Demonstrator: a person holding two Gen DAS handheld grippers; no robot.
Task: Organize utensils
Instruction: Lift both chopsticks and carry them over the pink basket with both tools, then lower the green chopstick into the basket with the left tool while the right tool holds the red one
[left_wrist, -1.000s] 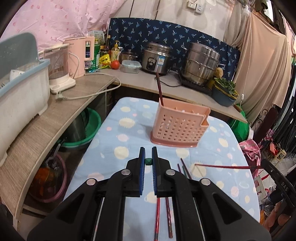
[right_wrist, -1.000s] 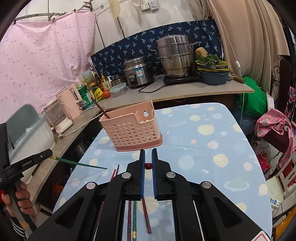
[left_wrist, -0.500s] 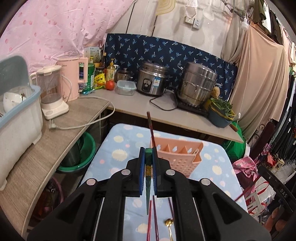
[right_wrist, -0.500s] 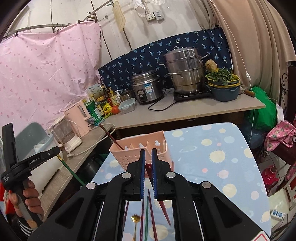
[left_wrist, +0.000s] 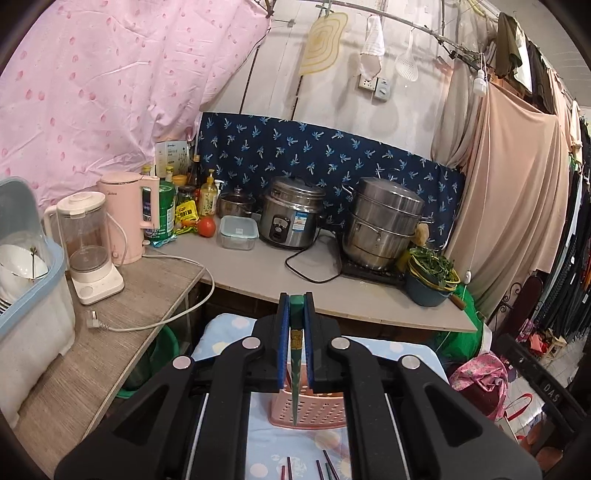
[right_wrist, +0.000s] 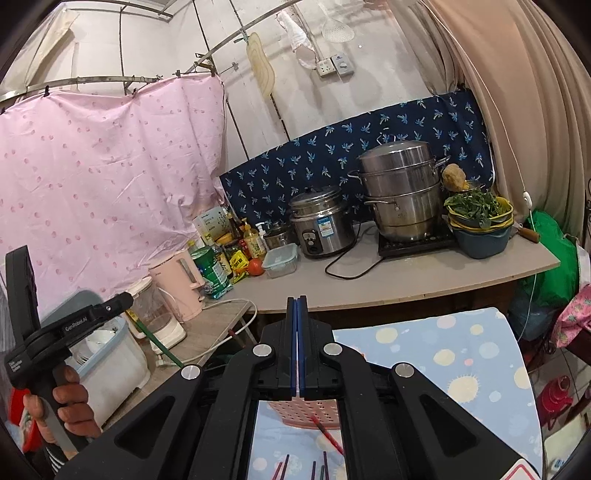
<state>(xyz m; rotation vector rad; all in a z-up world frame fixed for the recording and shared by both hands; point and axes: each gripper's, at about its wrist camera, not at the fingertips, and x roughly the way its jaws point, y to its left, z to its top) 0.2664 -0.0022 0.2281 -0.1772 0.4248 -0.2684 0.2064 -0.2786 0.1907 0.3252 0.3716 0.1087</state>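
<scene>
My left gripper (left_wrist: 296, 306) is shut on a green chopstick (left_wrist: 295, 365) that hangs point down over the pink perforated utensil basket (left_wrist: 310, 411). In the right wrist view the left gripper (right_wrist: 127, 295) shows at the left with the green chopstick (right_wrist: 159, 345) slanting down from it. My right gripper (right_wrist: 297, 306) is shut; a red chopstick (right_wrist: 327, 435) slants below its jaws in front of the pink basket (right_wrist: 306, 413), and its grip end is hidden. Several loose chopsticks (left_wrist: 325, 469) lie on the dotted blue table cover (right_wrist: 461, 354).
A counter (left_wrist: 266, 269) behind the table holds a rice cooker (left_wrist: 291, 214), a steel steamer pot (left_wrist: 384, 225), a pink kettle (left_wrist: 129, 214), a blender (left_wrist: 86, 240) and a bowl of greens (left_wrist: 430, 277). A dish bin (left_wrist: 26, 295) stands at the left.
Both grippers have risen and tilted up, so the basket now sits low between the fingers. The green chopstick hangs more upright over the basket.
</scene>
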